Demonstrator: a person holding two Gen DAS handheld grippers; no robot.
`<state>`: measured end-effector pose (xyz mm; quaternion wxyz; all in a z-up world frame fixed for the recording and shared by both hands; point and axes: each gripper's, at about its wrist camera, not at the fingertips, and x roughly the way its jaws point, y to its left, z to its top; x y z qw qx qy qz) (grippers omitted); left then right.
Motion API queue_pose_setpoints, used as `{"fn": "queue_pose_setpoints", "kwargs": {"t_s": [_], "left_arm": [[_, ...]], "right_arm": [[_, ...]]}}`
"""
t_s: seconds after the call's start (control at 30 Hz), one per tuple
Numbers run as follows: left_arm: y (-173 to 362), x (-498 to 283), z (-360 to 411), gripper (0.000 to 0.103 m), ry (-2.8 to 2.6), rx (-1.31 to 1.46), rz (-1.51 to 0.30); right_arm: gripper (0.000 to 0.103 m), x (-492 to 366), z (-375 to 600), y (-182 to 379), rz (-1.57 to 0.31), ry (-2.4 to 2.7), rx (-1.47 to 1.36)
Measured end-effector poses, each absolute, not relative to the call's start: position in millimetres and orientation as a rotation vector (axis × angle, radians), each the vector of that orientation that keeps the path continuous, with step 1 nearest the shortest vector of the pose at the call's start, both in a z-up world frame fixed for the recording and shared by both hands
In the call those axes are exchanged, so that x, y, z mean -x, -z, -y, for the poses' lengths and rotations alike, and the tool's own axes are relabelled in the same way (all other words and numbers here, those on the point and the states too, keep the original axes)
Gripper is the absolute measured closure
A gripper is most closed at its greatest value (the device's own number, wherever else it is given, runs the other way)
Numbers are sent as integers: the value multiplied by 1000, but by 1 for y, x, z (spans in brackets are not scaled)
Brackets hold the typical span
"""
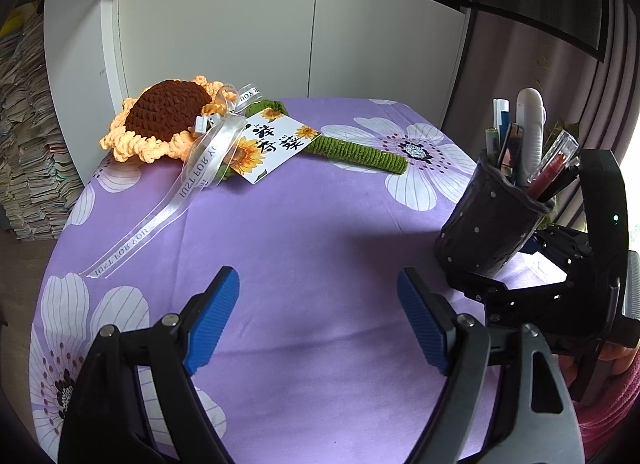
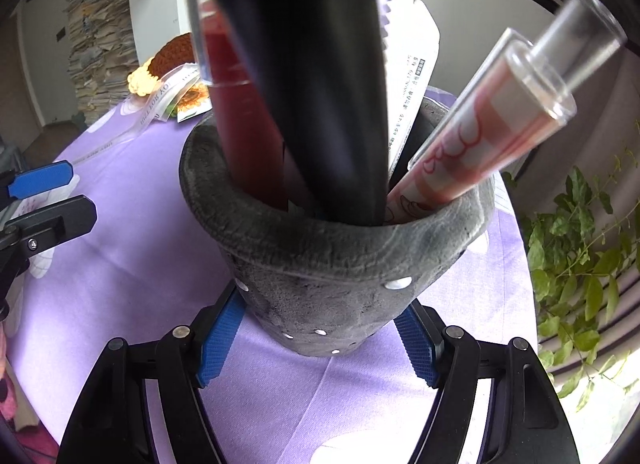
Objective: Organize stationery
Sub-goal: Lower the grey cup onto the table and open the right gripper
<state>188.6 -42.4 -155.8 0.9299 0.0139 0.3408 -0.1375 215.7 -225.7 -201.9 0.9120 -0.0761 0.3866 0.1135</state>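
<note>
Right claw [image 2: 316, 338] grips pen holder [image 2: 332, 264] — left claw [image 1: 320, 320] wide, empty, beside it.

The left wrist view looks forward and down across the purple flowered tablecloth [image 1: 304, 224] toward white cabinets [image 1: 256, 32]. The right wrist view sits very close behind the dark dotted pen holder [image 2: 332, 264], angled down. Both show the holder, tablecloth and crocheted sunflower [image 1: 160, 120].
</note>
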Motion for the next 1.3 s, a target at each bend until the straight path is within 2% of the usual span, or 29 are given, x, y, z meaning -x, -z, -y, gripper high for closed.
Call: {"fn": "queue_pose_setpoints", "kwargs": {"t_s": [0.23,0.33,0.5,0.53,0.6,0.93,1.3], "left_arm": [[159,-191,46,20,281,-47,-697],[161,-191,48,20,288,-44,-698],[160,-188,46,19,304,-42,-680],[159,-187,45,19,307,-40,-675],[159,-186,41,19,313,-37,-669],[161,-189,6,19,255,-20,-643],[168,-191,-36,15,217,30,-638]], "right_arm": [[29,-211,230,190,-761,-251,102],[18,-208,238,180,-720,-250,60],[18,-212,242,161,-658,-218,13],[18,-213,242,159,-655,-217,3],[31,-215,239,157,-654,-227,-31],[31,-218,198,140,-616,-215,11],[31,-262,129,136,-606,-243,76]]}}
